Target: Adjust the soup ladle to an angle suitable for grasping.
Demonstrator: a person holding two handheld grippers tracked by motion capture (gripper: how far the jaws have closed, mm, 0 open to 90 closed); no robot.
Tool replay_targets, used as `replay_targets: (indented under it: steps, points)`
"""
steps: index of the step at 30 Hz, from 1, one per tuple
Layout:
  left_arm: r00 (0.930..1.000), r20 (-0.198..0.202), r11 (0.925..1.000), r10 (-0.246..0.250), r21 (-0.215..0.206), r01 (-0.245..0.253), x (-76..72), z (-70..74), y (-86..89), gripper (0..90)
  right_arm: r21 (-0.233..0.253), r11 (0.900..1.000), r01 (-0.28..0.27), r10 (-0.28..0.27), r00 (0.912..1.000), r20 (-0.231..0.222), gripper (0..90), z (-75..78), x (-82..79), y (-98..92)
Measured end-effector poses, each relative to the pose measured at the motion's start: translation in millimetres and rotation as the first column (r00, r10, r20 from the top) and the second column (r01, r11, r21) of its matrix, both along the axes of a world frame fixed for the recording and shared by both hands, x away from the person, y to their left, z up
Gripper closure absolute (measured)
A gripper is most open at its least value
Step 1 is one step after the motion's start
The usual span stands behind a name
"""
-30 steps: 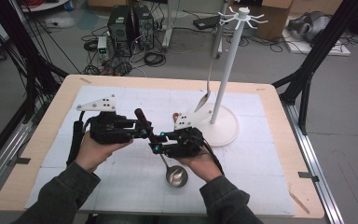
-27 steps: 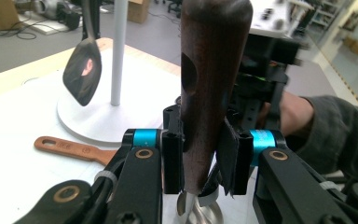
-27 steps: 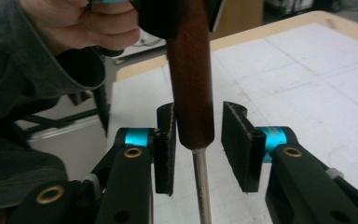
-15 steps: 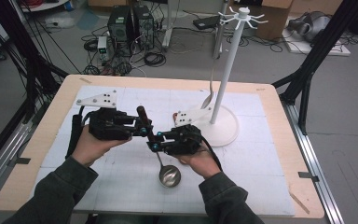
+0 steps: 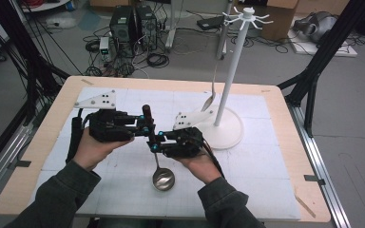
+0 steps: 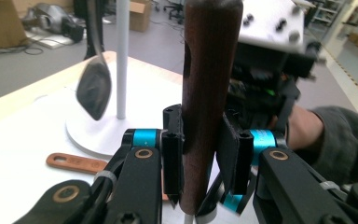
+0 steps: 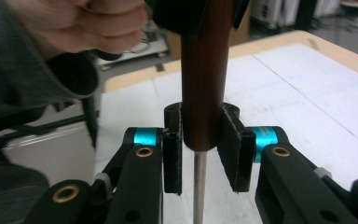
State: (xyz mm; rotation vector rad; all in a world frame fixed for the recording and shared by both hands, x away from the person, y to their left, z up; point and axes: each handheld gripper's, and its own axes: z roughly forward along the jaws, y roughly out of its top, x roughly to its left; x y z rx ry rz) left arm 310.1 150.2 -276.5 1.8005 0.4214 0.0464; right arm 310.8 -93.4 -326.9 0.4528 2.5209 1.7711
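While both grippers pinch the ladle [image 5: 163, 179] handle | left gripper [image 6: 203, 161] and right gripper [image 7: 200, 149] clamped shut | uneven pull could twist it loose, dropping near stand [image 5: 228, 128]

White hook stand [image 5: 228, 85] with round base on a white mat, a metal spoon [image 5: 211, 95] hanging from one hook beside its pole, a copper-coloured flat handle [image 6: 77, 163] lying on the mat near the base, computer towers [image 5: 133, 23] and cables on the floor beyond the wooden table [image 5: 290, 156].
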Motion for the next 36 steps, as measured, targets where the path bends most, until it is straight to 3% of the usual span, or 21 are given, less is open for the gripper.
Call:
replay_targets:
  steps: [4,6,10,13,18,22,26,29,33,36]
  points:
    - [0.9994,0.003,0.9993,-0.034,-0.011,0.034,0.3,-0.2,0.1,73.0,0.035,0.997,-0.069,0.069,0.9974,-0.018,68.8,1.1,4.4,-2.9]
    - [0.9996,0.007,0.9996,-0.027,-0.004,0.027,0.4,-0.4,0.5,72.9,0.039,0.996,-0.082,0.083,0.9964,-0.020,72.6,0.5,5.3,-2.2]
    - [1.0000,0.005,0.9999,-0.007,-0.012,0.007,0.5,-0.2,0.3,71.7,0.033,0.999,-0.041,0.041,0.9991,-0.004,73.5,1.8,2.2,-0.3]
    - [0.9997,0.011,0.9994,0.020,-0.030,-0.020,-0.1,0.8,0.5,66.7,0.013,1.000,0.026,-0.026,0.9995,0.018,73.6,4.5,-2.7,2.5]
    - [0.9990,0.033,0.9992,0.032,-0.026,-0.031,-1.8,2.1,1.3,71.5,0.001,0.996,0.094,-0.094,0.9943,0.050,73.6,7.0,-9.0,6.2]
    - [0.9993,0.037,0.9999,0.001,-0.015,-0.001,-2.2,2.7,1.5,72.7,0.007,0.999,0.034,-0.034,0.9987,0.037,69.7,6.8,-4.8,4.2]
    - [0.9982,0.033,0.9986,-0.049,-0.018,0.050,-2.7,2.1,0.4,72.9,0.045,0.998,-0.043,0.042,0.9989,0.022,63.2,7.6,2.8,-1.2]
    - [0.9977,0.034,0.9980,-0.059,-0.018,0.060,-0.7,1.6,1.7,72.9,0.058,0.994,-0.089,0.088,0.9961,0.006,72.7,6.6,4.9,-1.2]
    - [0.9978,0.037,0.9983,-0.056,-0.012,0.056,-1.3,1.8,2.2,72.2,0.057,0.995,-0.084,0.083,0.9965,0.010,73.4,6.9,3.4,-0.2]
    - [0.9985,0.035,0.9990,-0.041,-0.015,0.041,-1.8,2.1,4.1,65.2,0.049,0.998,-0.047,0.046,0.9989,0.011,73.6,8.2,0.9,-1.5]
